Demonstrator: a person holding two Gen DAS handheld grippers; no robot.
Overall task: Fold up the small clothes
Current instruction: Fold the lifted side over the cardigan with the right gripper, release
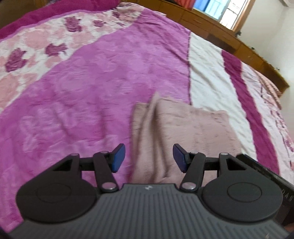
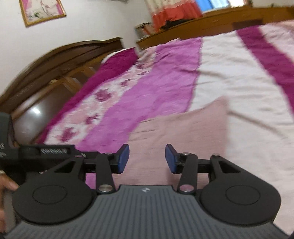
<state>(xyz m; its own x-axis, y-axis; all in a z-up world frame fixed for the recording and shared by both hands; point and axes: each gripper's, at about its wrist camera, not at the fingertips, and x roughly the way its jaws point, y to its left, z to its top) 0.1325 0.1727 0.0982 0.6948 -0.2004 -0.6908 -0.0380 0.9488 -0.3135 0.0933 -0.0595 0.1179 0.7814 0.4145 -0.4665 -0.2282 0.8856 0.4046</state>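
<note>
Cloth point(image 1: 183, 128), a small pale-pink garment, lies on a bedspread point(image 1: 91, 101) patterned in magenta, white and rose bands. In the left wrist view it spreads from the centre toward four o'clock, with a raised, blurred fold standing up along its edge at about twelve o'clock from the left gripper point(image 1: 148, 158). That gripper hangs over the near part of the cloth with its blue pads point(image 1: 118, 158) well apart; the fabric shows in the gap between them but neither pad presses on it, so the fingers are released. At three o'clock in the same view the dark body of the other tool pokes in at the frame's edge. In the right wrist view the cloth point(image 2: 183, 132) fills the centre and runs toward five o'clock, flat here though smeared by motion. The right gripper point(image 2: 147, 159) is over it with its pads likewise parted and gripping nothing. At nine o'clock a person's hand point(image 2: 7, 185) shows at the frame's edge beside the other tool's black housing. A wooden headboard point(image 2: 55, 60) curves at ten o'clock, a framed picture point(image 2: 42, 11) hangs on the wall at eleven, and an orange curtain point(image 2: 174, 12) hangs at twelve.
</note>
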